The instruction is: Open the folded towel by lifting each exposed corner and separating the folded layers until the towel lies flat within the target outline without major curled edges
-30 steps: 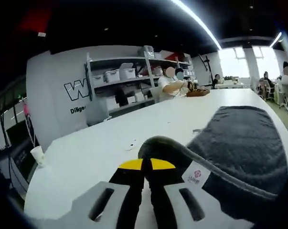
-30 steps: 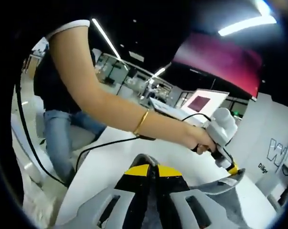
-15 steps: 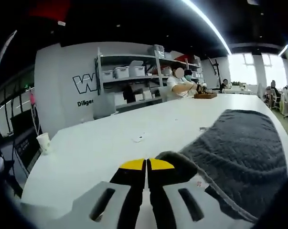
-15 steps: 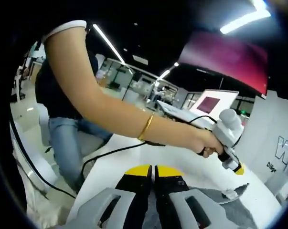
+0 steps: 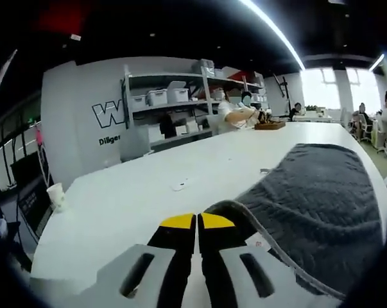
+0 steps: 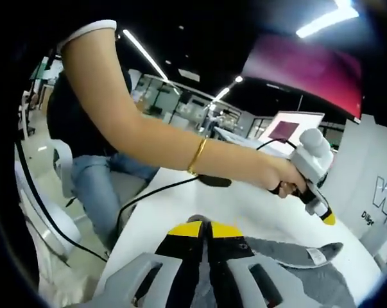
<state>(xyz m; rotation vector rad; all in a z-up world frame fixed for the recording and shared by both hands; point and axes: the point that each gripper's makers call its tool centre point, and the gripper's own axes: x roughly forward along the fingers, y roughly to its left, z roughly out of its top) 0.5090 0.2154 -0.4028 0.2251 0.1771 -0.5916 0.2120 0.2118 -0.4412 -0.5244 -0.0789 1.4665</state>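
Note:
In the left gripper view a dark grey towel (image 5: 321, 199) spreads over the right half of the white table (image 5: 148, 199). Its near corner, carrying a small white label (image 5: 258, 242), is pinched in my left gripper (image 5: 197, 222), which is shut on it. In the right gripper view my right gripper (image 6: 206, 226) is shut on another grey towel corner, and the towel (image 6: 289, 251) stretches right along the table (image 6: 174, 205). Beyond it the person's arm (image 6: 180, 151) holds the left gripper (image 6: 326, 217) over the far towel corner, where a white label (image 6: 316, 255) shows.
Grey shelves with boxes (image 5: 174, 109) stand behind the table, and a seated person (image 5: 235, 112) works at the far end. A paper cup (image 5: 54, 194) stands near the table's left edge. A black cable (image 6: 161, 189) runs across the table from the left gripper.
The towel corner in my left gripper has dropped from a raised hump to lie low. In the right gripper view the left gripper has moved further right, drawing the towel flatter.

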